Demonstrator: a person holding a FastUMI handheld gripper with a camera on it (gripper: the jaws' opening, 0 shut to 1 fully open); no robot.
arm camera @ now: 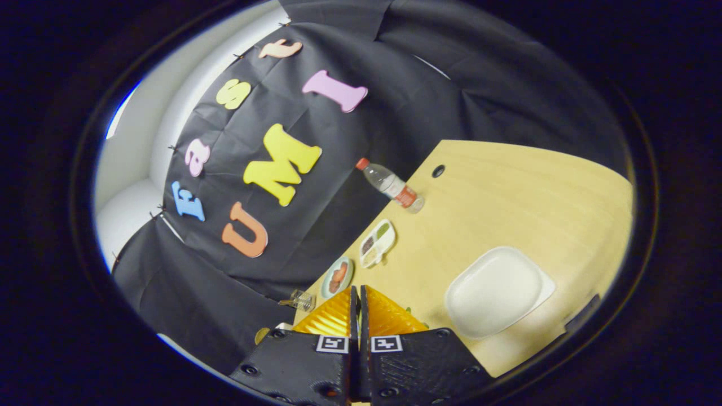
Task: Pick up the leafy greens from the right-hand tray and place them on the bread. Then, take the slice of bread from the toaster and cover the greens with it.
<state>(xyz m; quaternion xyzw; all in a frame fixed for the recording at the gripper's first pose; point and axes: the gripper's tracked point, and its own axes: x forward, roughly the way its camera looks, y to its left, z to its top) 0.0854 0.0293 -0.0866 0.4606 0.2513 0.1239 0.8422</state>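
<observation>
My gripper (pixel 357 290) is held high over the wooden table (pixel 507 192) and tilted, with its two fingers pressed together. Small bits of leafy greens (pixel 408 309) stick out from under the right finger; the rest of the leaf is hidden by the fingers. Just right of the fingers lies a white square tray (pixel 496 290) with nothing in it.
Beyond the fingertips sit a small round plate with orange food (pixel 337 276), a white divided dish (pixel 377 242) and a small clear glass (pixel 303 300). Farther off a plastic water bottle (pixel 390 185) stands near the table's edge. A cable hole (pixel 438 170) marks the far side of the tabletop.
</observation>
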